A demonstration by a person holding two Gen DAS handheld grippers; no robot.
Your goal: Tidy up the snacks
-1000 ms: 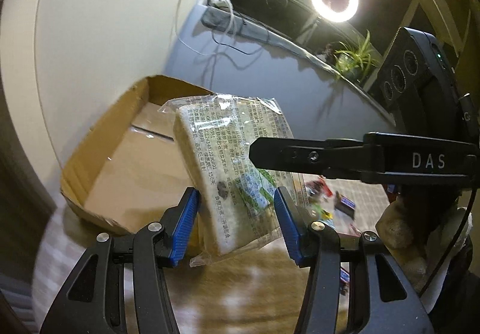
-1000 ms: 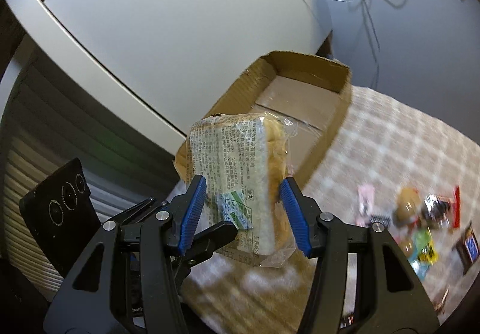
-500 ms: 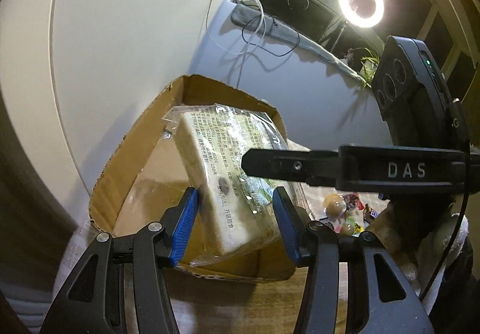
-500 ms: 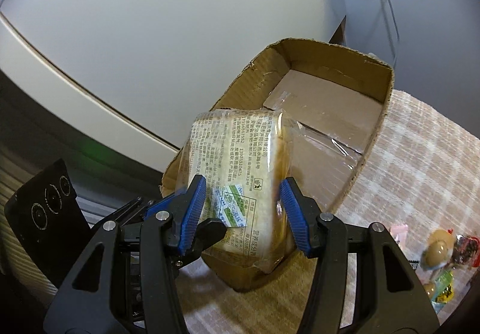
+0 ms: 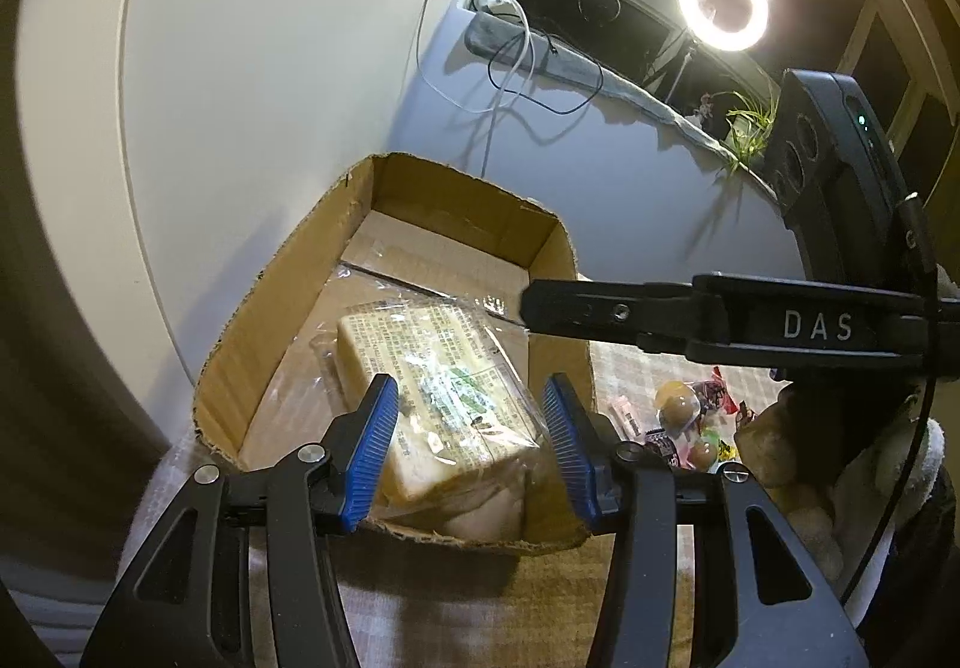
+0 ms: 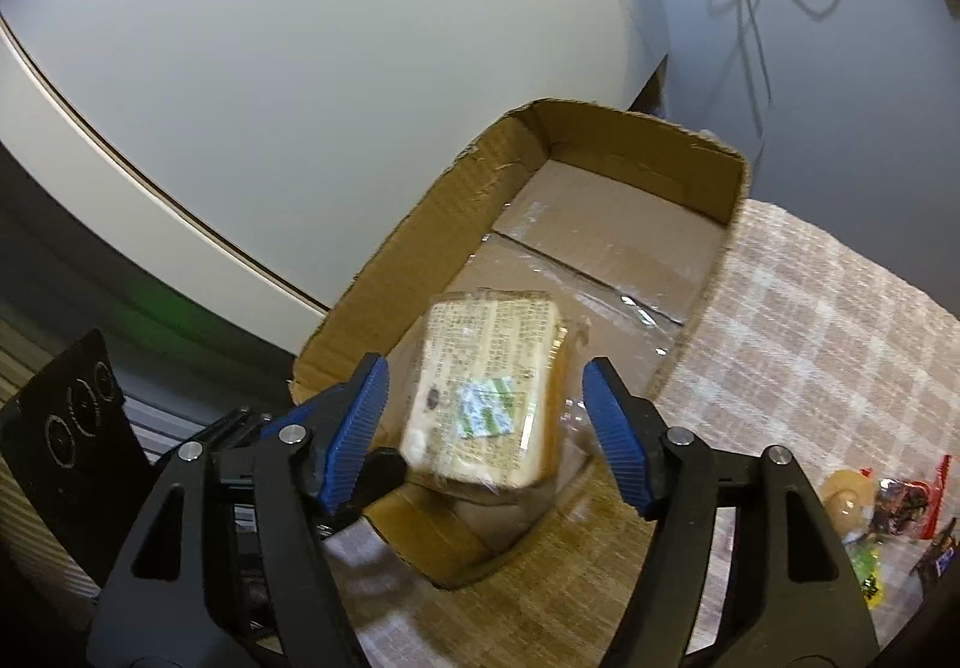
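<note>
A wrapped loaf of sliced bread (image 5: 432,386) hangs low inside the near end of an open cardboard box (image 5: 288,272). My left gripper (image 5: 468,389) is shut on the loaf's near end, its blue pads against both sides. My right gripper (image 6: 485,368) straddles the same loaf (image 6: 486,392). Its jaws are opening, with a gap on each side of the blurred bread. In the left wrist view one of the right gripper's fingers (image 5: 600,311) crosses above the box's right wall, clear of the loaf. The left gripper's black fingers (image 6: 360,473) show at the loaf's lower left.
The box (image 6: 408,236) stands on a checked cloth (image 6: 810,338) against a pale wall. A heap of small wrapped snacks (image 5: 690,416) lies on the cloth right of the box, also seen as snacks (image 6: 888,500). Cables hang down the wall behind.
Both grippers carried the loaf forward and down over the box. The right jaws have widened off the loaf, and the loaf has tipped lower into the box.
</note>
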